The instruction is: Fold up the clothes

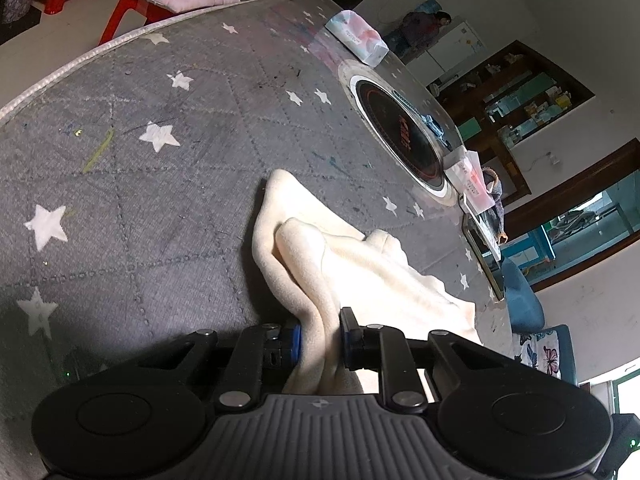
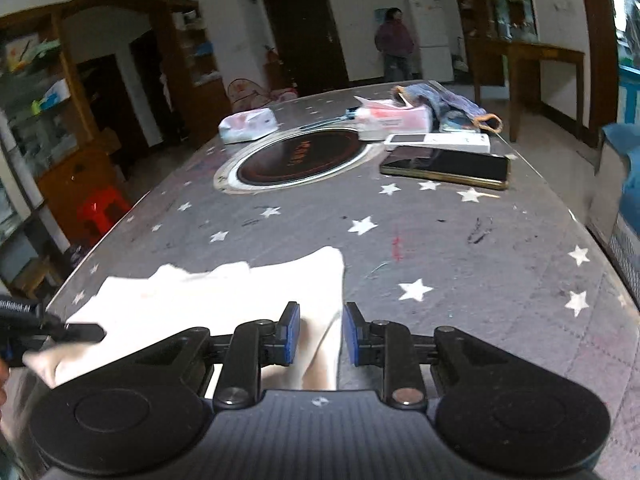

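Observation:
A cream fleece garment (image 1: 340, 264) lies on the grey star-patterned table cover (image 1: 140, 184). My left gripper (image 1: 320, 338) is shut on a bunched fold of it near the table's front. In the right wrist view the garment (image 2: 208, 300) spreads flat toward the left. My right gripper (image 2: 321, 332) has its blue pads on either side of the garment's right corner, with a gap on the right pad's side. The left gripper's fingers (image 2: 80, 330) show at the left edge, on the cloth.
A round inset hotplate (image 2: 300, 158) sits mid-table. Beyond it are tissue packs (image 2: 248, 124), a pink box (image 2: 394, 120), a white remote (image 2: 438, 142) and a dark phone (image 2: 446, 168). A red stool (image 2: 102, 208) stands left of the table. A person (image 2: 394, 50) stands far back.

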Demonstrator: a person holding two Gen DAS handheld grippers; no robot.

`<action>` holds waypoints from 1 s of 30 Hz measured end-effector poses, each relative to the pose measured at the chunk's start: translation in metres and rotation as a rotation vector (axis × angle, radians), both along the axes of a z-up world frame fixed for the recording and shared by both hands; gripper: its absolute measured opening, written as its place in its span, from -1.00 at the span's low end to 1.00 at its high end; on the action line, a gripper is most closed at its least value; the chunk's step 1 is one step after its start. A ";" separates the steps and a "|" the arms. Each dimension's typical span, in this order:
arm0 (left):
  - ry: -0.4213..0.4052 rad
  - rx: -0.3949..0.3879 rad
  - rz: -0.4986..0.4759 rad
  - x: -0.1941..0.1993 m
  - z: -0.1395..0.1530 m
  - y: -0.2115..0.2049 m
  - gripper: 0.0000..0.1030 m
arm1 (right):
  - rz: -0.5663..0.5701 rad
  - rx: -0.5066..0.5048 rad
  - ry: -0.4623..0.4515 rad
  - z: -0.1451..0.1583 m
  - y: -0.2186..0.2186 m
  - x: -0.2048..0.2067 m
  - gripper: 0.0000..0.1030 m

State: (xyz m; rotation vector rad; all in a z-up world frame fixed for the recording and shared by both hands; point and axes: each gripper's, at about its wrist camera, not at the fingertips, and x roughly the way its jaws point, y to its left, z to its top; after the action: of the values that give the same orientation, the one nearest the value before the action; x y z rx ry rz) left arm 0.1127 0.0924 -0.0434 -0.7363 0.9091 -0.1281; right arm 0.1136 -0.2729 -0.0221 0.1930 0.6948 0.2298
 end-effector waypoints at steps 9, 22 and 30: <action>-0.008 0.023 -0.014 0.000 0.001 -0.003 -0.60 | -0.005 0.021 0.026 -0.016 0.002 0.017 -0.90; -0.030 0.069 -0.043 -0.003 0.003 -0.006 -0.62 | 0.014 -0.208 -0.066 -0.017 0.021 0.016 -0.91; -0.038 0.084 -0.054 -0.002 0.005 -0.009 -0.54 | 0.012 0.028 -0.026 -0.004 -0.008 0.015 -0.37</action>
State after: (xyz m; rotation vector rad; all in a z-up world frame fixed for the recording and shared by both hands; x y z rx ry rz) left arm 0.1103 0.0834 -0.0383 -0.6297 0.8929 -0.1508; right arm 0.1288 -0.2810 -0.0262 0.2123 0.6673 0.2535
